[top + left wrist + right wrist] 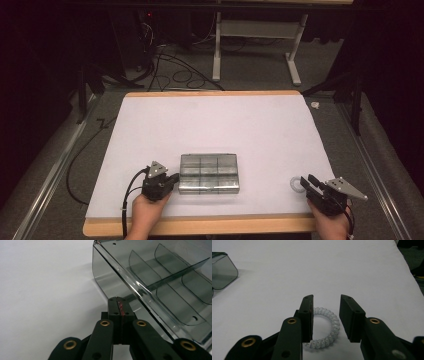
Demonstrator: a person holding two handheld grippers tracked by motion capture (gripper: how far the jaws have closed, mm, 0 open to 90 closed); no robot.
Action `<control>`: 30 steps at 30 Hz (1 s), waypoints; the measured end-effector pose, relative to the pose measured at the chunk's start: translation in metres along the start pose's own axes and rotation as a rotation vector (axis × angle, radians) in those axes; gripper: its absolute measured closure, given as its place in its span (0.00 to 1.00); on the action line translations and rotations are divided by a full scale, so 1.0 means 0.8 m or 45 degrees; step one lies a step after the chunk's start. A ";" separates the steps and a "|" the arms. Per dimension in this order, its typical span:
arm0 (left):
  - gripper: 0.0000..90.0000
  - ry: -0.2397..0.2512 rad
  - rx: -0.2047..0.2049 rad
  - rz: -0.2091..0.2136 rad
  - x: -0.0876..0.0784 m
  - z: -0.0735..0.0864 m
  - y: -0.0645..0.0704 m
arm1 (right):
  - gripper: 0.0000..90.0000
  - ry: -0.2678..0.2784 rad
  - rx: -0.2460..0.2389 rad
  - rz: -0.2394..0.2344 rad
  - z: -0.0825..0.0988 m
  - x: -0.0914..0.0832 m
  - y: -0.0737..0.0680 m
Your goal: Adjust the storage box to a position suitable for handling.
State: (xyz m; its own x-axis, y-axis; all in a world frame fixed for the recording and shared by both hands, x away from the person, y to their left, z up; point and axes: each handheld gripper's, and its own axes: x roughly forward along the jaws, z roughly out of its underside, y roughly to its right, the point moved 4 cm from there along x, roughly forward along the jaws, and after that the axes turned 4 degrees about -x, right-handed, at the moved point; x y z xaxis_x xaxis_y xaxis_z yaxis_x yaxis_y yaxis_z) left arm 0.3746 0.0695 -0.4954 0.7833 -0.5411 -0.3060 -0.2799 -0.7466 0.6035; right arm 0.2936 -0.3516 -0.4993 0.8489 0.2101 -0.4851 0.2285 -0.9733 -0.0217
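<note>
A clear smoky plastic box with several divided compartments lies on the white sheet near the front middle. My left gripper is at the box's left side, and its jaws are pressed together with nothing between them. In the left gripper view the shut tips sit right at the box's lower wall; whether they touch it I cannot tell. At the front right, my right gripper stands open over a small white spiral hair tie. The hair tie lies flat between the jaws of the right gripper.
The sheet covers a wooden table whose bare front edge runs along the bottom. Beyond the far edge are grey floor, black cables and a white table frame. A corner of the box is at the far left in the right gripper view.
</note>
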 end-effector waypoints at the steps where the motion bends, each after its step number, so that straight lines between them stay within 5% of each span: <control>1: 1.00 -0.005 0.003 0.011 0.003 0.003 0.005 | 0.73 -0.001 -0.006 -0.002 0.000 0.000 0.000; 9: 1.00 -0.035 0.030 0.076 0.030 0.026 0.050 | 0.73 -0.002 -0.005 -0.006 0.001 0.000 0.001; 19: 1.00 -0.046 0.035 0.126 0.058 0.042 0.084 | 0.73 -0.002 -0.015 -0.015 0.001 0.001 0.001; 26: 1.00 -0.043 0.034 0.125 0.066 0.046 0.086 | 0.73 0.008 -0.011 -0.041 0.000 0.002 -0.004; 30: 0.98 0.010 0.063 0.118 0.057 0.033 0.079 | 0.73 0.002 -0.028 -0.054 0.000 0.002 -0.008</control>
State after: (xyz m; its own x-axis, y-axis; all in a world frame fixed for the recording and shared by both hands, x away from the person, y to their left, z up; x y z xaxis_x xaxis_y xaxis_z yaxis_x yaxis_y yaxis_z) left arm 0.3776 -0.0125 -0.4908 0.7569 -0.6059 -0.2449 -0.3784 -0.7118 0.5917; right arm 0.2937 -0.3447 -0.4997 0.8388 0.2512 -0.4830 0.2747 -0.9613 -0.0229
